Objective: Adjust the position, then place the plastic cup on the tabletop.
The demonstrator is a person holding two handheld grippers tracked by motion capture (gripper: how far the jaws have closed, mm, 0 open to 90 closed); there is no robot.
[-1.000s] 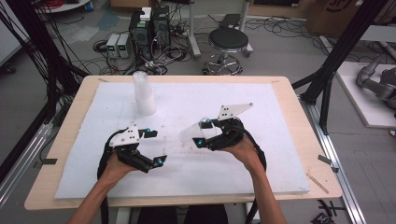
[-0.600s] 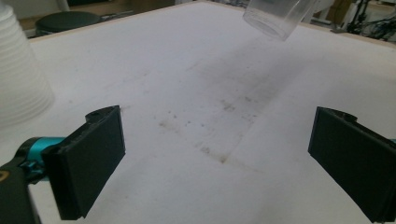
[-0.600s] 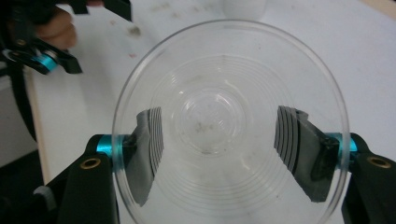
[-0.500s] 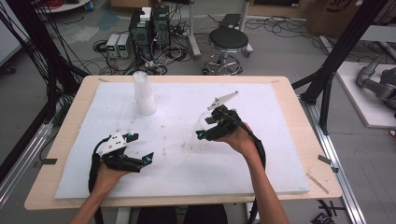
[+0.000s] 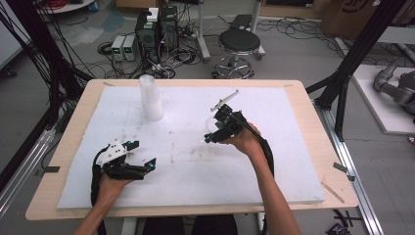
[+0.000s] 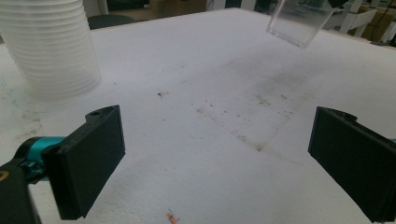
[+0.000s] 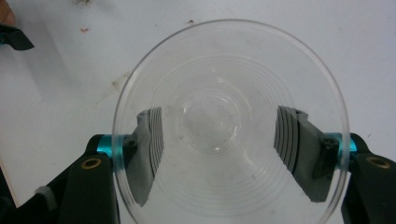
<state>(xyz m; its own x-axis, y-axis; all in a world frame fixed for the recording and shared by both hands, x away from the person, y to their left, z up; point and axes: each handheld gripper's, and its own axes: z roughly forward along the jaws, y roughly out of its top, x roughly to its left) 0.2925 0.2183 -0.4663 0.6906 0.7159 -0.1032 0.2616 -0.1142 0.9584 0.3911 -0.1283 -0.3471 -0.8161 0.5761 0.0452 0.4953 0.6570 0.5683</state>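
overhead, right gripper (image 5: 211,134) clamping clear cup (image 7: 231,121), left gripper (image 6: 224,163) open

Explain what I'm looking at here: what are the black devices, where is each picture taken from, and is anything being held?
A person at a table grips a tool in each hand, each with two black jaws. The high view looks down from above; the other two pictures come from cameras riding on each tool. On the white foam mat stands a stack of clear plastic cups. The right hand-held gripper is shut on a single clear cup, lifted off the mat. The left hand-held gripper has its jaws open, with nothing between them.
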